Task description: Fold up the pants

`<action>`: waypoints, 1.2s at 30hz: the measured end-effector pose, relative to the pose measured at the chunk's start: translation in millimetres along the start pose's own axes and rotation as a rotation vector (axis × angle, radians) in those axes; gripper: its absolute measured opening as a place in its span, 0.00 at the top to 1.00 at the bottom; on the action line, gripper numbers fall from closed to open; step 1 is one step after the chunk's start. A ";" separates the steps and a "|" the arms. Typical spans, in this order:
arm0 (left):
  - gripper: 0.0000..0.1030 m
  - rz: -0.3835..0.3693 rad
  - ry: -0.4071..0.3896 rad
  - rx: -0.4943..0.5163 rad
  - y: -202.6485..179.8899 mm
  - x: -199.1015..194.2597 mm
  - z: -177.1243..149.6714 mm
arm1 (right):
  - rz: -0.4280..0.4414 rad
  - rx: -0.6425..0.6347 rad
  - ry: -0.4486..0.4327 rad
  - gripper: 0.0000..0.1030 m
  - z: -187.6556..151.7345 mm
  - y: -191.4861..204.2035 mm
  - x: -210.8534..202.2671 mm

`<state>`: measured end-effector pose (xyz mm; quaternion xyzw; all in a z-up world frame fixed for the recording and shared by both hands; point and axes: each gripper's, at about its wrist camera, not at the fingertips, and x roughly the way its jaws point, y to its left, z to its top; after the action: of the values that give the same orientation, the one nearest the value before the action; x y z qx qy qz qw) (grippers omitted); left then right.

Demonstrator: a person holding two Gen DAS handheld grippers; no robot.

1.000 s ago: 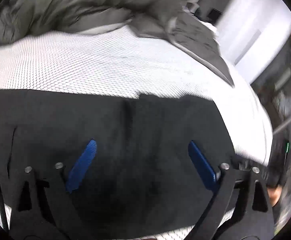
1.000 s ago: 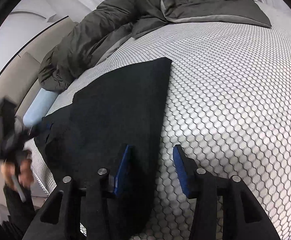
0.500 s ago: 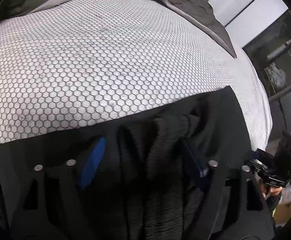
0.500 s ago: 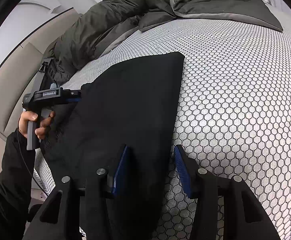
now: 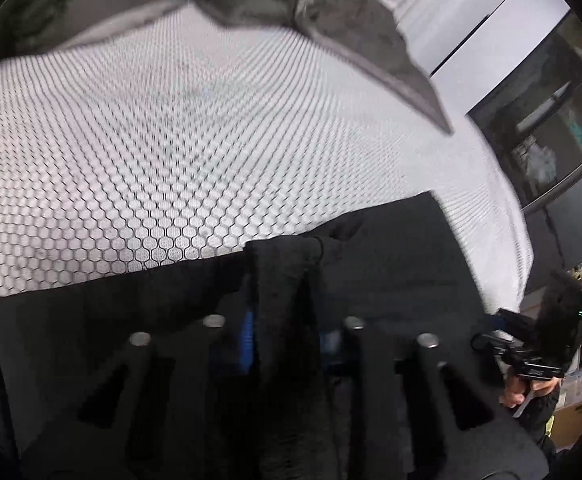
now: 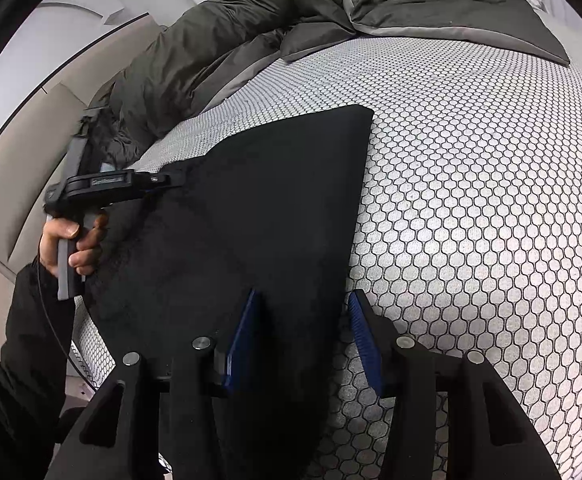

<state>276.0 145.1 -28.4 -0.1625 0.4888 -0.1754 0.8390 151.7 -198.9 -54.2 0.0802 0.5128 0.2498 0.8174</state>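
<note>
Black pants (image 6: 251,208) lie flat on a honeycomb-patterned bed sheet (image 6: 471,200). In the left wrist view a bunched ridge of the pants (image 5: 283,280) stands up between the blue pads, and my left gripper (image 5: 287,332) is closing its jaws on it. The right wrist view shows that same left gripper (image 6: 171,179) at the far left edge of the pants, held by a hand (image 6: 67,248). My right gripper (image 6: 303,332) is open at the near end, and the pants' right edge lies between its fingers without being pinched.
A dark grey duvet (image 6: 251,40) is piled along the back of the bed, with a corner reaching over the sheet (image 5: 391,64). A beige headboard (image 6: 31,152) rises at the left. Dark shelving (image 5: 551,128) stands beyond the bed's right side.
My left gripper came down on the pants' edge and drew its wide jaws together, gathering a fold of cloth. My right gripper crept slightly forward along the pants' right edge, still open.
</note>
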 end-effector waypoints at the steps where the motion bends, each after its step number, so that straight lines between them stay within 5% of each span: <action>1: 0.85 0.004 -0.014 -0.003 -0.4 -8.0 -3.9 | 0.002 -0.004 -0.001 0.53 0.1 2.5 0.1; 6: 0.84 0.052 -0.036 -0.055 -0.2 -27.6 -16.5 | 0.007 -0.020 0.003 0.53 2.0 14.4 8.1; 8: 0.63 0.165 0.011 -0.048 7.0 -14.1 -19.9 | 0.013 -0.025 0.007 0.52 2.1 17.8 10.9; 9: 0.39 0.214 0.024 -0.056 13.4 -12.7 -23.3 | 0.013 -0.026 0.010 0.52 3.6 16.9 12.6; 10: 0.33 0.232 0.014 -0.065 14.7 -15.4 -26.2 | 0.011 -0.029 0.014 0.52 4.0 17.4 13.9; 16: 0.22 0.247 -0.115 -0.094 -8.7 -66.1 -47.6 | 0.039 -0.027 0.041 0.52 2.5 14.5 12.9; 20: 0.17 0.249 -0.162 -0.031 -68.5 -80.8 -81.7 | 0.110 -0.050 0.072 0.52 -14.2 20.2 5.2; 23: 0.16 0.162 -0.150 0.035 -120.8 -59.5 -114.2 | 0.163 -0.049 0.075 0.54 -30.8 26.1 -1.8; 24: 0.16 0.133 -0.136 0.079 -144.9 -49.6 -128.6 | 0.192 -0.040 0.073 0.62 -36.0 27.1 -3.3; 28: 0.16 0.212 -0.069 0.228 -186.9 -14.4 -154.6 | 0.225 0.003 0.053 0.87 -50.9 28.8 1.1; 30: 0.16 0.255 -0.057 0.264 -193.6 -5.6 -161.3 | 0.271 0.029 0.059 0.89 -58.8 26.6 -1.3; 36: 0.16 0.226 -0.081 0.226 -201.4 -9.2 -171.0 | 0.255 -0.046 0.130 0.86 -74.0 31.8 -7.7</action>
<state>94.5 -46.5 -12.2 -0.0180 0.4470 -0.1270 0.8853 73.6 -184.5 -69.8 0.1095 0.5445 0.3680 0.7457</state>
